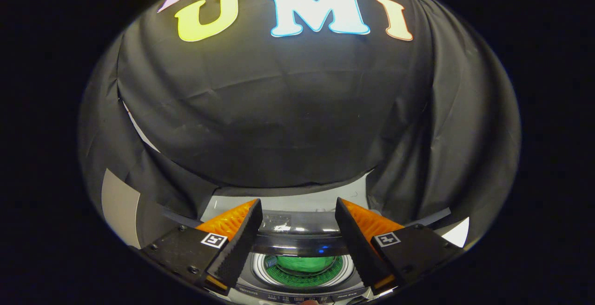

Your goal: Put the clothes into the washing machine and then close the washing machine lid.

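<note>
Clothes [300, 263], a soft green heap already inside the washing machine [300, 275], need no grip, while the gripper [298, 212] hangs wide open, empty, above its lid [297, 231], which likely swings lightly from its rim.

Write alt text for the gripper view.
The hand-held gripper hangs open and empty above a top-loading washing machine. Between the fingers, green clothes lie in the drum under a transparent lid. Black cloth walls stand beyond.
</note>
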A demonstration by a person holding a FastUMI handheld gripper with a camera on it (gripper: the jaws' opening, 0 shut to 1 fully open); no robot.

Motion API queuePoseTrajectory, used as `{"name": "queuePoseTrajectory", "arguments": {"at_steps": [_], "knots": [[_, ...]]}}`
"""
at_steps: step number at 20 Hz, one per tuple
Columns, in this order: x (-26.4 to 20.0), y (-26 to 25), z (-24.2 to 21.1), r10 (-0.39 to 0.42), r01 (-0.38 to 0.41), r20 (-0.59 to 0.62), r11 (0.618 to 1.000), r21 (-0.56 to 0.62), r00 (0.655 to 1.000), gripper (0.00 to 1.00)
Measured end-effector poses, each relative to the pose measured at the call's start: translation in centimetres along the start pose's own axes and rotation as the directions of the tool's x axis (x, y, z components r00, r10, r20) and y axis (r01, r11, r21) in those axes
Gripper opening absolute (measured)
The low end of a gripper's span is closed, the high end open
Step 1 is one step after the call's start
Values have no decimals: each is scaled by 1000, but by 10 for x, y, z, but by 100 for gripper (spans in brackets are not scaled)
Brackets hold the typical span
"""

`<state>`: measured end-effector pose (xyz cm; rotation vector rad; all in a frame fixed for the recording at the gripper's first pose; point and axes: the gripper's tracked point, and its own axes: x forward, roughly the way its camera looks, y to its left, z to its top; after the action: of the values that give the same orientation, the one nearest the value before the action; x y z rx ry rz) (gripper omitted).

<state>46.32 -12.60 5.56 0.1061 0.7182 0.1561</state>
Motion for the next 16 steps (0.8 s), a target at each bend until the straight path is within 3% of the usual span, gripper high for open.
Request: {"name": "queuePoseTrajectory", "arguments": {"at_steps": [10, 16], "knots": [[-24, 3, -20, 4, -2, 133, 1000, -16, 991, 99], [-38, 5, -32, 9, -3, 259, 1000, -20, 966, 99]]}}
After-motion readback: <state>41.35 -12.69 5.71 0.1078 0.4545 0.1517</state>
